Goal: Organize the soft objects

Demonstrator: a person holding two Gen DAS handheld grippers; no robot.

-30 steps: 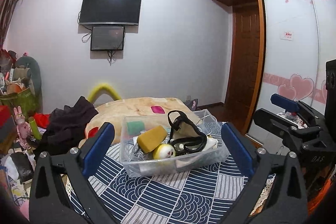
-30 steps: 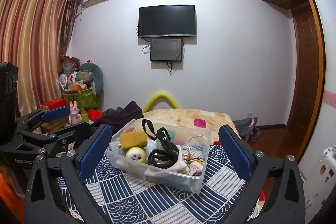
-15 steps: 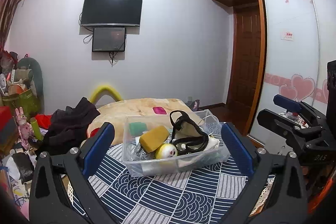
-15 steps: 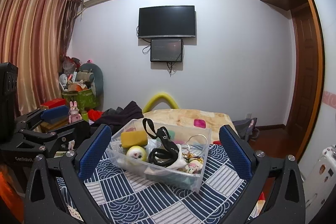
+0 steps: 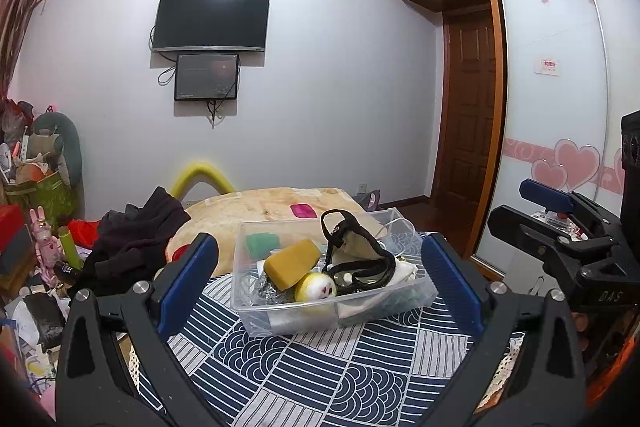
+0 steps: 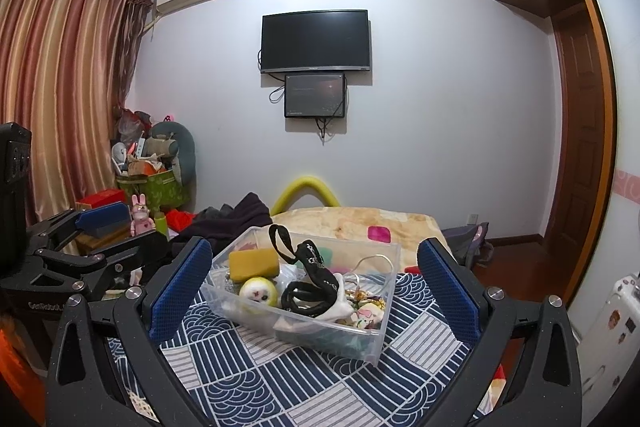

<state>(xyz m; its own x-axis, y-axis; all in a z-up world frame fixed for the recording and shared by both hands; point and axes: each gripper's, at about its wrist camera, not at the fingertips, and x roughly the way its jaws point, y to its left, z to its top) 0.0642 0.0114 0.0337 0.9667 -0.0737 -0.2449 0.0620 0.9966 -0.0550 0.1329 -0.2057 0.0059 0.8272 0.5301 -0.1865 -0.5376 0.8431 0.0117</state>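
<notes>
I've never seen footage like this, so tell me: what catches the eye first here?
A clear plastic bin sits mid-frame on a navy patterned cloth, holding a yellow sponge, a yellow ball and a black strap. Blue-padded tongs frame it, wide open. A dark TV hangs on the wall behind.

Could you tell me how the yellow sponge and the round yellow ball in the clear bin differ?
The yellow sponge is a blocky slab with flat faces; the round yellow ball is a sphere. The sponge is a plain mustard yellow, while the ball is paler, with a white face patch bearing small marks. The sponge sits higher, tilted on the clutter; the ball rests lower against the near wall. Both lie side by side in the clear bin, and neither open gripper holds them.
</notes>
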